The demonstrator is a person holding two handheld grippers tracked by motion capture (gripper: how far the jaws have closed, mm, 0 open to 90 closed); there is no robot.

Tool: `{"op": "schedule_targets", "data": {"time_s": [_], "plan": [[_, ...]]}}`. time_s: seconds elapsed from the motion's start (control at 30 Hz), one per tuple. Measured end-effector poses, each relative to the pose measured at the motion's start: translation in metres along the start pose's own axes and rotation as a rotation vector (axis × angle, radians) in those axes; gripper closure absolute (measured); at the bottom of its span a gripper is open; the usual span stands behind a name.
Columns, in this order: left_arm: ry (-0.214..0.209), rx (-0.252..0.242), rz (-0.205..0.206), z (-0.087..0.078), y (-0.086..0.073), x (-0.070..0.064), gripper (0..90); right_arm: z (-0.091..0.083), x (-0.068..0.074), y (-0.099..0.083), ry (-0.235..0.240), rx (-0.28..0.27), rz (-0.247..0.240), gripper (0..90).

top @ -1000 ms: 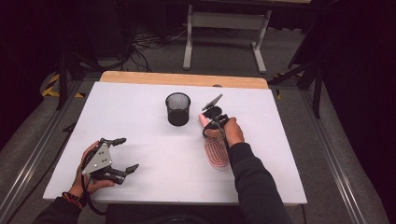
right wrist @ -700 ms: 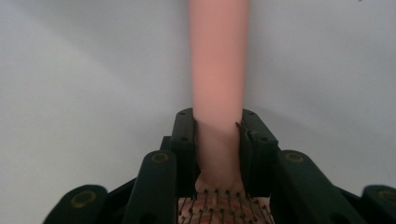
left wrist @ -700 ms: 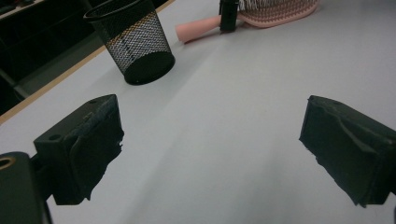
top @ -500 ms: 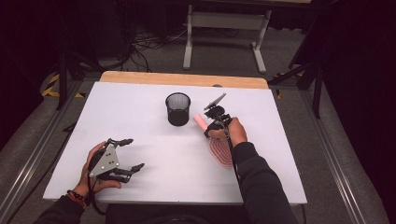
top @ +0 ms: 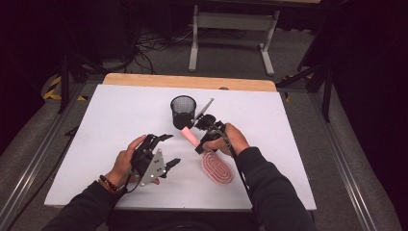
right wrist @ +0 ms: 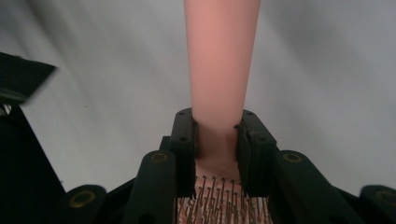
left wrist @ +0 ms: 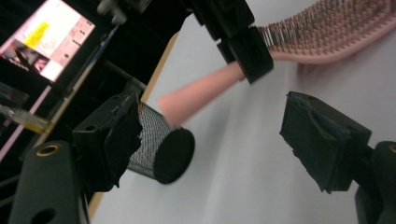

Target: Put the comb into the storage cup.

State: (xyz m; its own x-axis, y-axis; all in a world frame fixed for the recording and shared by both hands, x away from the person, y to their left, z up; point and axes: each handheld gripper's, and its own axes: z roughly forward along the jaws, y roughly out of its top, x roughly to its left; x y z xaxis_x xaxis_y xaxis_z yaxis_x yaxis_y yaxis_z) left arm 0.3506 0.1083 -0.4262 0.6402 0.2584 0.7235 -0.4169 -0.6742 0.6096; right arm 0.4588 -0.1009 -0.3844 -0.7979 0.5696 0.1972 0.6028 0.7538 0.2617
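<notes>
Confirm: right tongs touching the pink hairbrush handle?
Touching. The right gripper view shows the right tongs with both jaws pressed flat against the pink hairbrush handle, just above the bristles, no gap.

Light falls from above onto the white table (top: 120, 120), which stands bright against a dim, near-black surround. The high view is soft and grainy, with faint shadows under the hands. In the left gripper view a lit screen (left wrist: 46, 42) glares at upper left — the near jaws are out of focus. The right gripper view is evenly lit, and the pink hairbrush (right wrist: 219, 60) handle blurs toward the top.
</notes>
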Motion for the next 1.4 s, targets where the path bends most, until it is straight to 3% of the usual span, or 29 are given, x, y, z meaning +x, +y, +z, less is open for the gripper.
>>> {"op": "schedule_targets", "data": {"time_s": [0.07,0.13,0.17,0.23,0.3,0.37,0.43,0.53,0.57,0.6,0.7,0.73,0.83,0.93,1.07,1.17,1.23,1.27,1.33,1.37,1.4], "plan": [[0.005,0.031,0.093,0.006,0.008,-0.004,23.8,0.002,0.008,0.004,0.009,0.023,-0.032,70.7],[0.003,0.061,0.150,0.010,0.011,-0.007,26.8,0.004,0.016,0.008,0.010,0.050,-0.066,70.7],[0.013,0.101,0.215,0.013,0.011,-0.012,26.3,0.006,0.023,0.011,0.024,0.069,-0.092,70.7],[0.020,0.140,0.262,0.016,0.010,-0.019,27.0,0.007,0.029,0.013,0.028,0.092,-0.118,70.7],[0.023,0.145,0.274,0.018,0.009,-0.022,28.4,0.008,0.031,0.015,0.029,0.107,-0.126,70.7],[0.033,0.176,0.333,0.023,0.007,-0.030,32.9,0.009,0.036,0.017,0.035,0.128,-0.140,70.7],[0.076,0.214,0.412,0.026,0.007,-0.036,35.1,0.010,0.040,0.020,0.045,0.145,-0.167,70.7],[0.115,0.240,0.461,0.028,0.007,-0.041,44.6,0.011,0.044,0.026,0.040,0.157,-0.181,70.7],[0.135,0.257,0.488,0.029,0.007,-0.042,44.6,0.011,0.044,0.026,0.040,0.157,-0.181,70.7],[0.156,0.270,0.526,0.030,0.004,-0.047,51.1,0.013,0.045,0.028,0.036,0.159,-0.188,70.8],[0.178,0.295,0.557,0.033,0.002,-0.051,55.0,0.015,0.046,0.030,0.042,0.161,-0.197,70.7],[0.209,0.305,0.594,0.034,0.002,-0.056,58.7,0.016,0.047,0.031,0.042,0.170,-0.197,70.7],[0.220,0.319,0.612,0.035,0.002,-0.058,69.7,0.018,0.051,0.034,0.040,0.183,-0.204,70.7],[0.259,0.318,0.609,0.034,0.001,-0.057,70.3,0.019,0.052,0.037,0.036,0.181,-0.207,70.7],[0.258,0.322,0.582,0.033,0.000,-0.055,70.5,0.017,0.051,0.038,0.055,0.157,-0.186,70.6],[0.296,0.321,0.554,0.031,-0.001,-0.053,70.8,0.013,0.048,0.036,0.084,0.107,-0.160,70.3],[0.299,0.315,0.559,0.030,-0.001,-0.052,70.8,0.008,0.046,0.034,0.103,0.071,-0.155,69.6],[0.330,0.291,0.559,0.027,-0.001,-0.049,70.9,0.005,0.046,0.033,0.124,0.050,-0.140,69.0],[0.353,0.287,0.554,0.024,-0.002,-0.047,70.9,-0.002,0.043,0.031,0.110,0.003,-0.128,60.1],[0.353,0.287,0.554,0.024,-0.002,-0.047,70.9,-0.002,0.043,0.031,0.110,0.003,-0.128,60.1],[0.346,0.282,0.546,0.023,-0.003,-0.045,70.9,-0.013,0.042,0.027,0.107,-0.064,-0.105,54.2]]}}
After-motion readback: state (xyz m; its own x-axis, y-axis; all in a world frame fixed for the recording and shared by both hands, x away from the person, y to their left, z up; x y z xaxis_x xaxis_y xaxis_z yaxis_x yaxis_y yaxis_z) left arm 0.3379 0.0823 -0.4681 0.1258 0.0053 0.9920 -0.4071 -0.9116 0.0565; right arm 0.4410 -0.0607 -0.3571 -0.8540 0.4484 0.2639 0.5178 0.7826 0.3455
